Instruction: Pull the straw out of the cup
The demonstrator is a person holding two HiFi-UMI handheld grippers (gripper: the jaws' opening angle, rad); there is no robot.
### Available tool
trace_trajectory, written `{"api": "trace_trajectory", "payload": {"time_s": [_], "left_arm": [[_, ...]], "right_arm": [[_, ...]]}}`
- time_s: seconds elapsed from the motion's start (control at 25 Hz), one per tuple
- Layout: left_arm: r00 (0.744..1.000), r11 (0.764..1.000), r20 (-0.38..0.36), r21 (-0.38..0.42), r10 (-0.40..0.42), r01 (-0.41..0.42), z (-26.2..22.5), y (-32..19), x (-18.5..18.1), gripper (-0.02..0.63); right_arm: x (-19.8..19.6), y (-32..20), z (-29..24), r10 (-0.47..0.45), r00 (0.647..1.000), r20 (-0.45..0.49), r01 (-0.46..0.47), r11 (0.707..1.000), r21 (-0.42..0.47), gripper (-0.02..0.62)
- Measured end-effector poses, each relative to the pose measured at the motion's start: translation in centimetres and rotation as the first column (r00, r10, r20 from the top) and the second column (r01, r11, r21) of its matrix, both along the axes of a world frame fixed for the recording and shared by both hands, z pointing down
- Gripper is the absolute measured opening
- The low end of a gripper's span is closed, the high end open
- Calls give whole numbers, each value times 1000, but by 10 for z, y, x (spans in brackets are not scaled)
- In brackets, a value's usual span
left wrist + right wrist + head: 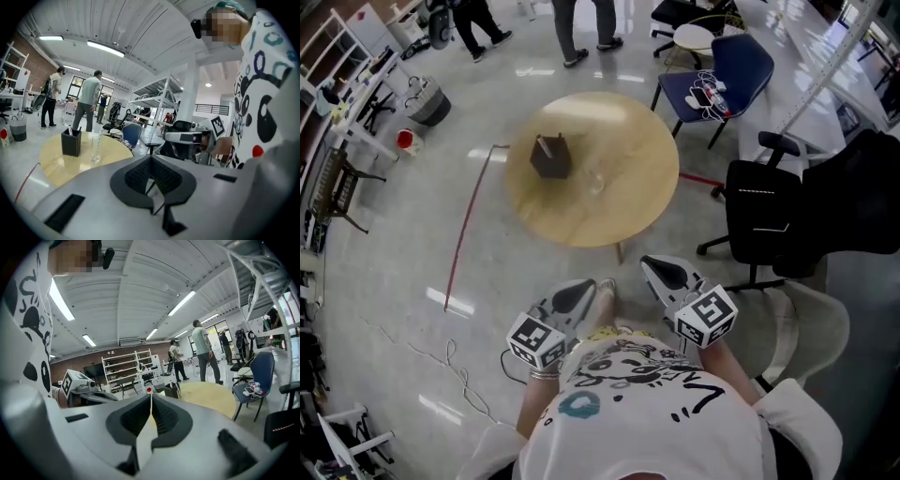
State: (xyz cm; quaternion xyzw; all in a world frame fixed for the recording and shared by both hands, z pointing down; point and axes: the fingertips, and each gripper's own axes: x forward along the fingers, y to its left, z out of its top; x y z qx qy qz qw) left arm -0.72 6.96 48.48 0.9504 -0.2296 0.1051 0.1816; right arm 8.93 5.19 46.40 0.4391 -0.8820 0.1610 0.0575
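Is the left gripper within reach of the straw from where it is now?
Probably not yet. The left gripper is shut and well short of the table, with floor between them. Nothing blocks the cup holding the straw; the box only stands beside it.

A tall clear glass cup (95,150) is standing upright left of centre in the left gripper view, resting on a round pale-wood table (56,164) just right of a black square holder (71,143). A thin pale straw (98,140) is sitting inside it, nearly upright (the head view is showing the cup only as a faint glint, upper middle).
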Motion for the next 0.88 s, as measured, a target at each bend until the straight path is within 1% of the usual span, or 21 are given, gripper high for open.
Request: {"api": "trace_trajectory", "payload": {"time_s": [0.12,0.24,0.36,0.52,0.68,0.88], "left_arm": [[1000,1000,9,-1,13,-13,3,-25,-1,15],[1000,1000,12,-10,19,-19,2,-49,0,15],[999,999,2,-3,37,-37,-3,-67,1,15],[999,999,13,0,52,-52,0,-91,-4,15],[998,998,-5,8,59,-59,-4,-117,-9,15],[997,997,-9,15,77,-77,-4,-143,-15,15]], "right_arm": [[-1,-25,-4,9,1000,-3,-9,1000,14,26],[-1,-44,-5,29,1000,2,-29,1000,10,26],[-2,-61,-5,37,999,-2,-37,999,6,26],[-7,-82,-7,53,999,-2,-53,999,11,26],[-11,-101,-10,70,998,-10,-70,997,14,26],[-17,-123,-11,86,996,-18,-86,996,19,26]]}}
